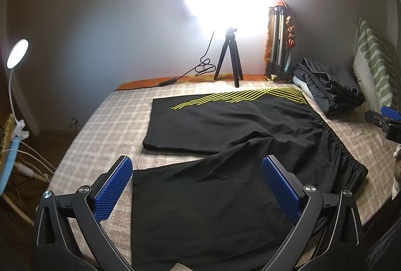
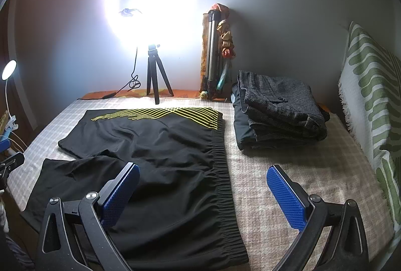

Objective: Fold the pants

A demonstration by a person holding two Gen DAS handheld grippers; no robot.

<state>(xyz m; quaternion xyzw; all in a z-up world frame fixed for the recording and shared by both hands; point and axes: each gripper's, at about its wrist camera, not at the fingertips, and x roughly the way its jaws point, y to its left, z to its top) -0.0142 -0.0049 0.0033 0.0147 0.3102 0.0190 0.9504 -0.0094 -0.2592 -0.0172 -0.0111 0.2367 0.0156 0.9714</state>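
A bed covered by a checked blanket (image 2: 288, 165) fills a dim room lit by a glaring ring light (image 2: 150, 0) on a small black tripod (image 2: 156, 80) at the far wall. Black pants (image 2: 163, 145) with yellow stripes lie spread flat on the blanket in front of that tripod, legs pointing left, elastic waistband to the right; the near leg is rumpled and angled away from the far one. Right of the pants, apart from the waistband, sits a stack of folded dark garments (image 2: 280, 105), and beyond it a green-and-white patterned cushion (image 2: 371, 95) leans at the bed's right end. A folded silver tripod (image 2: 211, 55) stands against the wall behind the stack. Bare blanket lies open between the waistband and the cushion; left of the pants the bed edge drops toward a clip-on lamp (image 1: 17, 52). The left gripper (image 1: 196, 185) hovers over the near leg, fingers spread wide, holding nothing. The right gripper (image 2: 203, 192) hangs over the waistband, likewise spread wide and empty.
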